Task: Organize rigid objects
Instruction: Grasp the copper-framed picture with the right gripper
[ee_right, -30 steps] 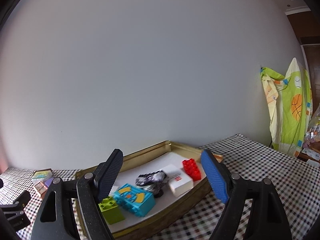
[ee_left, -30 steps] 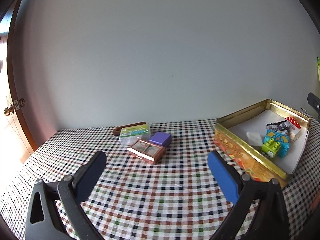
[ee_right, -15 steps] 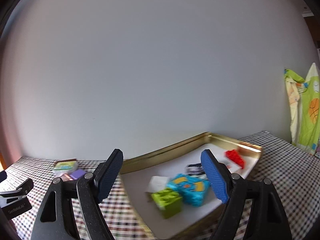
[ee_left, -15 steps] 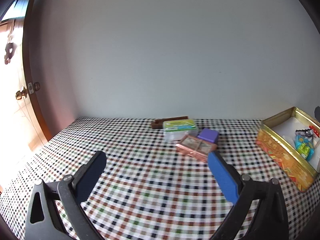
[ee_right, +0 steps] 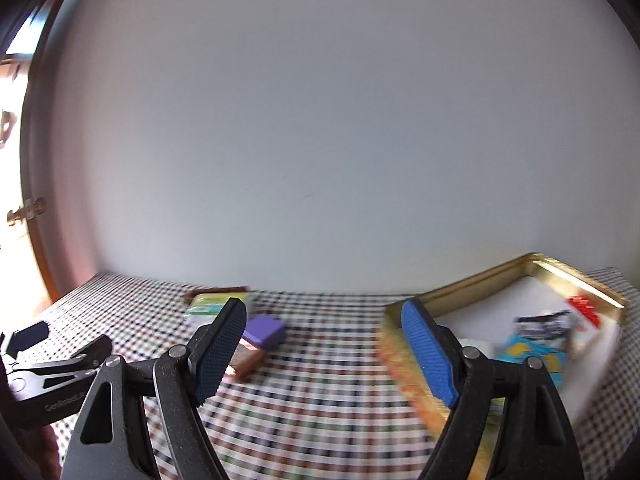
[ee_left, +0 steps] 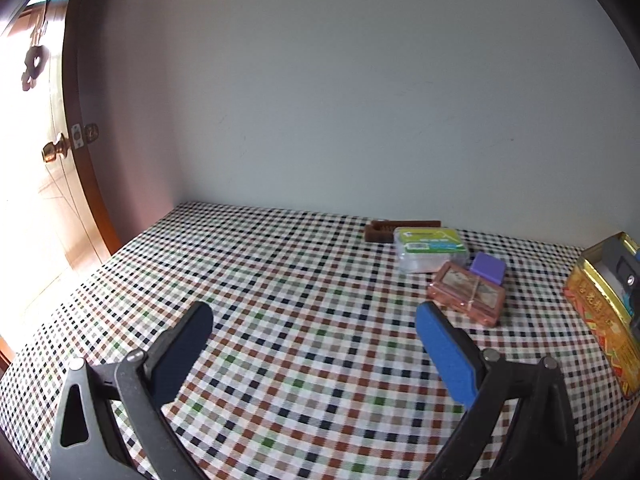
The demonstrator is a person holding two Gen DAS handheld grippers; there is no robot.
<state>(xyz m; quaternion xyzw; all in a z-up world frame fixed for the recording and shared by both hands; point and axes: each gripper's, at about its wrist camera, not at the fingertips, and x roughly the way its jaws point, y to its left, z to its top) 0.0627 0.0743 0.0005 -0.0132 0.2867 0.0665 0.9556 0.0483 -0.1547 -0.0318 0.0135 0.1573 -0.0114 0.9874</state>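
Both grippers — left gripper (ee_left: 314, 346) and right gripper (ee_right: 324, 344) — hang open and empty above the checked table (ee_left: 280, 280); the pink case (ee_left: 466, 293) lies near its back edge, beside the gold tin (ee_right: 460, 292).

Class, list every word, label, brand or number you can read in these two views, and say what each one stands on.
"GenRobot...": on the left gripper's black frame, cut off.
Gold tin: characters on its side, too blurred.
Green-labelled clear box: print too small.
Pink case: no legible text.
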